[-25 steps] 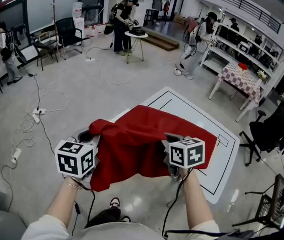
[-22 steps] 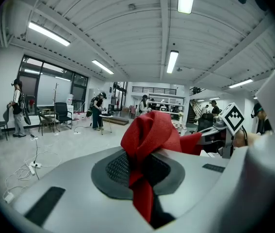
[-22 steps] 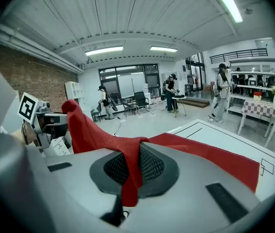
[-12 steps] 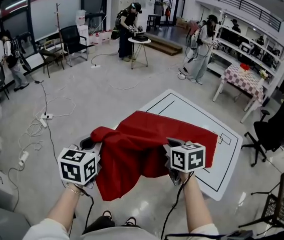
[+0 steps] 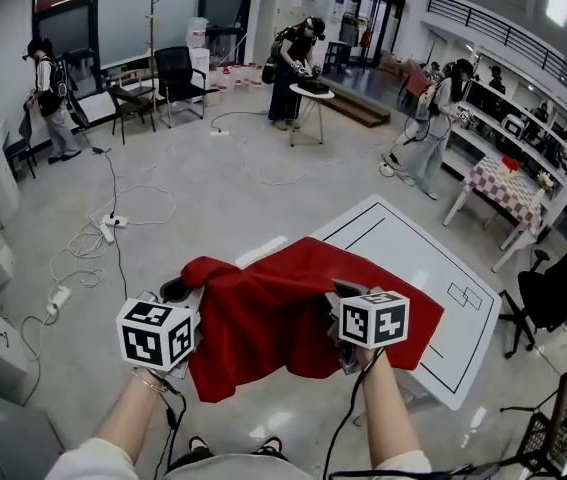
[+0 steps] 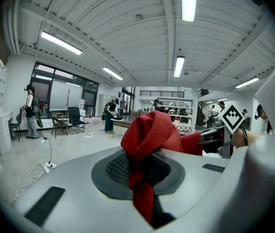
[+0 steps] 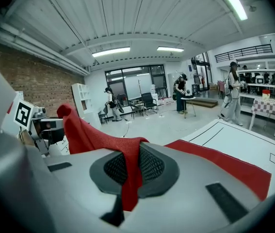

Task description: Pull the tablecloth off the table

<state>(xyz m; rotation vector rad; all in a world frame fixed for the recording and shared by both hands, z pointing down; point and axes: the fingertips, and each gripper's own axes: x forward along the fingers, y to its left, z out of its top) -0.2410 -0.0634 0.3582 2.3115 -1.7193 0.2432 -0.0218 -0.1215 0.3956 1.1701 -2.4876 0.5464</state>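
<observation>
Had the left gripper (image 6: 142, 165) pinched down tight on a twisted wad of the red tablecloth (image 5: 283, 303), fabric squeezed right between the pads. Same deal with the right gripper (image 7: 130, 168): clamped narrow on a thinner fold along the cloth's near edge. Held that near side up in the air, sagging between the two grippers, with the far part lying across the near end of the white table (image 5: 408, 248) and most of the black-lined top already bare.

Biggest worry from there, purely a guess: losing that thin fold out of the right pads on a sharp yank, with so little fabric in the bite. Could also snag the trailing edge on the table's corner, or let the hanging belly drop to the floor and then step on it. Spotted loose cables (image 5: 113, 233) on the floor off to the left too, so could trip over those with any careless step that way.

Had the left forearm (image 5: 133, 413) and right forearm (image 5: 388, 403) stretched forward, roughly parallel and well apart, both grippers at about the same height and tipped slightly down, marker cubes facing up toward the head camera.
</observation>
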